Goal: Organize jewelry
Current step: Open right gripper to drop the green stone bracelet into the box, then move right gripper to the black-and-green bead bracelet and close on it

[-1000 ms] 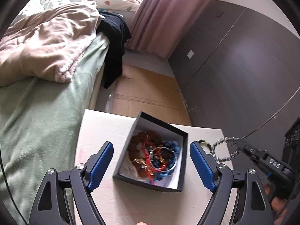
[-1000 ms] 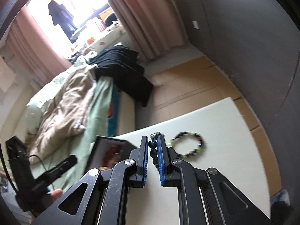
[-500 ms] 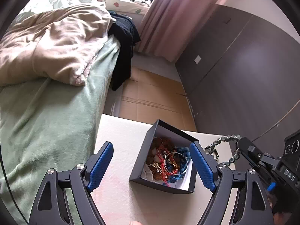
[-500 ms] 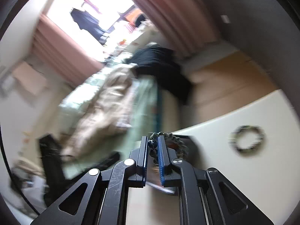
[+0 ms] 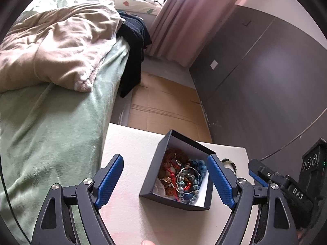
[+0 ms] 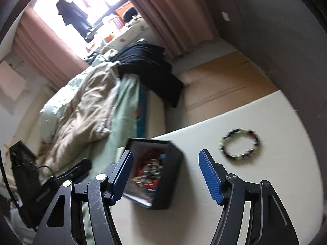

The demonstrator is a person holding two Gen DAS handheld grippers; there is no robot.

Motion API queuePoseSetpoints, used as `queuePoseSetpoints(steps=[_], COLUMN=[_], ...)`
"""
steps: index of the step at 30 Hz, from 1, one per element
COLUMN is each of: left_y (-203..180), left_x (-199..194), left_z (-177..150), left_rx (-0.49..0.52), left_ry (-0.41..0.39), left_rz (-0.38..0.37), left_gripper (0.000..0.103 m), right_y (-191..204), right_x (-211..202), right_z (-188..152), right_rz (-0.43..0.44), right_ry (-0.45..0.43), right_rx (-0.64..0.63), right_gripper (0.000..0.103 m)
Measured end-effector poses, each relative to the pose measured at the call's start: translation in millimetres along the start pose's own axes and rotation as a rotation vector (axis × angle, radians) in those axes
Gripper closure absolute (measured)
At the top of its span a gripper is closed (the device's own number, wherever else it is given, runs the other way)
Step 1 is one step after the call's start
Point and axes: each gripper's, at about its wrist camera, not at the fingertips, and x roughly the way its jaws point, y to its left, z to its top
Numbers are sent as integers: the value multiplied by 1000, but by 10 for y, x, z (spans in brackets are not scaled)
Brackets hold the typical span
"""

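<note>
A black box [image 5: 173,202] with a white lining stands on the white table [image 5: 126,143], holding a tangle of red, blue and metal jewelry [image 5: 181,175]. My left gripper [image 5: 164,160] hovers open in front of the box, with nothing between its pads. My right gripper [image 6: 166,153] is opening its jaws over the box [image 6: 170,173]; no bead strand shows between the pads. Its blue tip [image 5: 255,175] appears to the right of the box in the left wrist view. A dark and pale beaded bracelet [image 6: 240,144] lies on the table to the right, partly hidden [image 5: 230,162] behind my left gripper's finger.
A bed with a green sheet [image 5: 51,132] and a beige blanket [image 5: 57,45] runs along the table's left side. Black clothing [image 5: 132,40] hangs over its end. Cardboard [image 5: 163,106] covers the floor beyond the table. A dark wardrobe wall [image 5: 265,81] stands on the right.
My right gripper swung left from the table bracelet to the box with a grey bead strand pinched, then its jaws parted and the strand is gone from them. The left gripper stayed open.
</note>
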Motion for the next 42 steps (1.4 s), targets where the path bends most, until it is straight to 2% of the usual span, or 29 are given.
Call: queuePoseSetpoints(steps=[7,15,19,22,25,30,32,34,36,42], left_y=[-120,-187,-168,-156,-140,-104,-90,-77,-83,-97], left_x=[40,130,145,140,139,129,127,117,113,91], left_z=[-45,-93,-90,-86,-83,-87,-88,-89,-88,-97], left_rx=[33,61,50,45,40,36,32,26,25,36], left_ry=[2,18,16,11,9,12,14,13,13,14], left_rz=[12,35,33,30,32,37,37,25,25,20], left_gripper=[19,19,19,19,19,19,19,19,19,19], right_y=[-436,-748,-882,-913,-897,-831,-760,-718,-734,-940], right_x=[-68,40,149,263,388,541,563,569,532,323], right_z=[72,81,94,88,96,48,21,-5,-28,6], right_rz=[-88,-174,-216,-261,-287,-405,-447,-484,-463,-303], right_ry=[15,51,68,74,83,90,96,122,144,143], right_rx=[79,109,125,110,81,-4,-64,-112,-121,12], right_gripper=[36,37,50,57,60,63,68,81,92,94])
